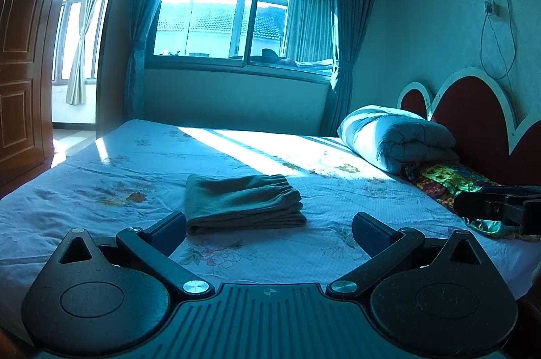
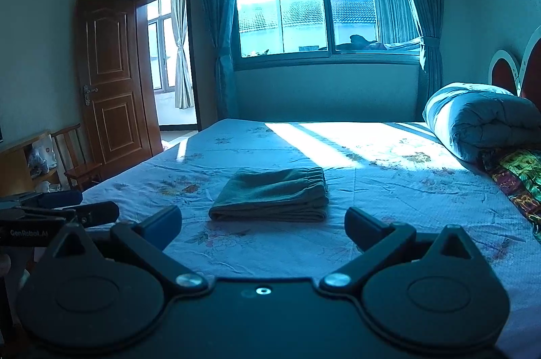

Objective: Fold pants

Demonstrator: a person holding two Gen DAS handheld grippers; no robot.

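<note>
Lying just ahead of both wide-open hand-held grippers, left (image 1: pixel 268 232) and right (image 2: pixel 263 225), the folded grey-green fabric pants (image 1: pixel 244 202) stretch crosswise on the floral-sheeted bed (image 1: pixel 101 163), about equally near each.

At the lower left of the right wrist view, pale lettering reading "GenRobot.AI" stands on the side of the black plastic left gripper (image 2: pixel 61 210). No other text is legible.
</note>
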